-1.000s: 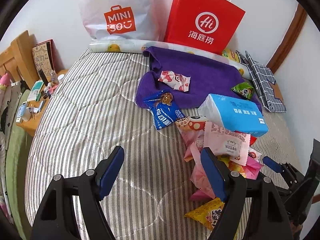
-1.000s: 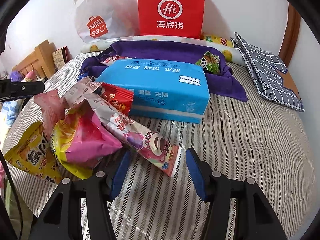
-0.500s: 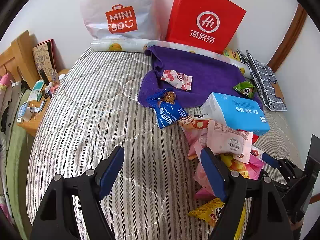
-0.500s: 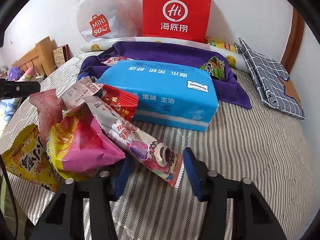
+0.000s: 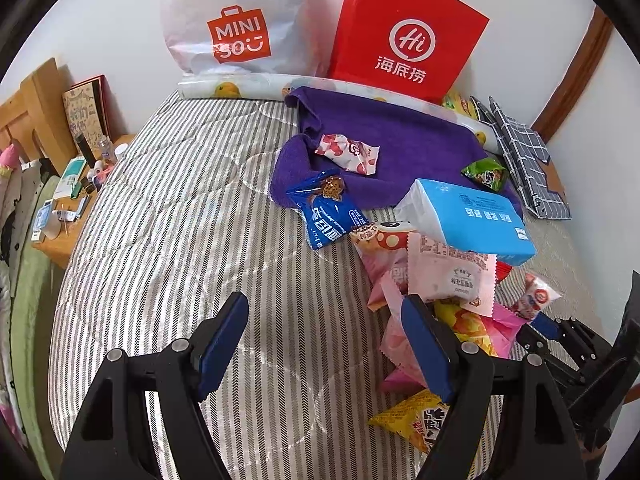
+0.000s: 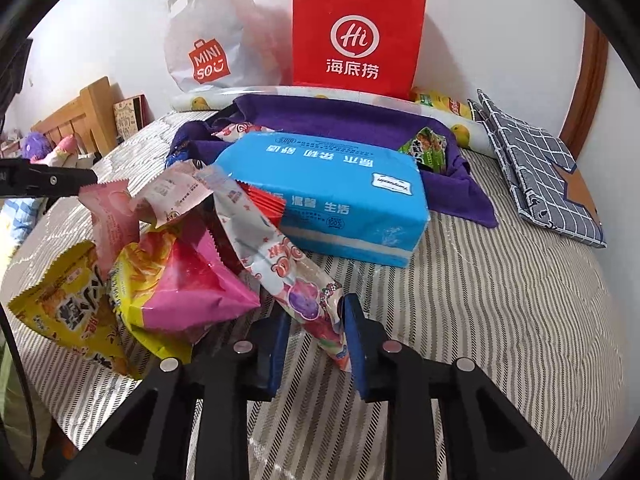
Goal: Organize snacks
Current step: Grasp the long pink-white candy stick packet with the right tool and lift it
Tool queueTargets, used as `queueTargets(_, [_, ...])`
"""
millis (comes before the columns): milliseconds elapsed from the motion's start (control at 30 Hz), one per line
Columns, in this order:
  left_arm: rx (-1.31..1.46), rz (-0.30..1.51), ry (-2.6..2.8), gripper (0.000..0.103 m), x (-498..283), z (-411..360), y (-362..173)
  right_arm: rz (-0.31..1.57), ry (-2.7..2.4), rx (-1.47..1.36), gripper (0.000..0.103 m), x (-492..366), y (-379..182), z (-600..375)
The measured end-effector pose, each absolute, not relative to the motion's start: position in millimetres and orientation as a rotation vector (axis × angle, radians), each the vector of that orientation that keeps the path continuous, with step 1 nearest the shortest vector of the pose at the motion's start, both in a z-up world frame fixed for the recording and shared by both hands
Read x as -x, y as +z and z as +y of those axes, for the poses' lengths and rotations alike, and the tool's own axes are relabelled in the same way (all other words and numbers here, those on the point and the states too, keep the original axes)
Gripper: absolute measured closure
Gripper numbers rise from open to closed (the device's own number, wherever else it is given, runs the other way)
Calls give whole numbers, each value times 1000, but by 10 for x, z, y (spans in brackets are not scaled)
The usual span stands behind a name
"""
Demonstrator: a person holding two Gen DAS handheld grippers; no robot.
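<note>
- right gripper [image 6: 314,336] pinching long snack packet [image 6: 280,264] at its near end
- left gripper [image 5: 324,344] spread, over bare striped bedspread [image 5: 180,220]
- snack pile [image 5: 440,292] just beside it

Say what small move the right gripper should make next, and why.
Probably lift the long cartoon-printed snack packet up and clear of the heap. The right gripper has its jaws shut on the packet's near end, while its far end still lies among the other packets beside the blue tissue pack.

The left gripper [image 5: 324,344] is hanging low in the frame, jaws spread wide over bare striped bed [image 5: 180,240]. Right of it, a snack pile [image 5: 440,280] is lying against a blue tissue pack [image 5: 472,216].
</note>
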State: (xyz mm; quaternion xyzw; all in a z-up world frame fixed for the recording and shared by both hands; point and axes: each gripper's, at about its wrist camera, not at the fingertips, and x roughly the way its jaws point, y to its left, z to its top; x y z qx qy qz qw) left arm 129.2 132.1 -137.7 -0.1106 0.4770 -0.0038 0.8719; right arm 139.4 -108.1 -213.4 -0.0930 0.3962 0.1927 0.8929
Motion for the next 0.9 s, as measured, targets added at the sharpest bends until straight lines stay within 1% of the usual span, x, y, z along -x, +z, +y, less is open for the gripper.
queueTargets(433, [247,976,-52,25,-1236,1208,-1272,797,359,40,80,-1273,-1812,-1484])
queueTargets(900, [293,966,-166,25,-1056,1065,-1164,789,308,-3,80,-1170,-1774,-1693])
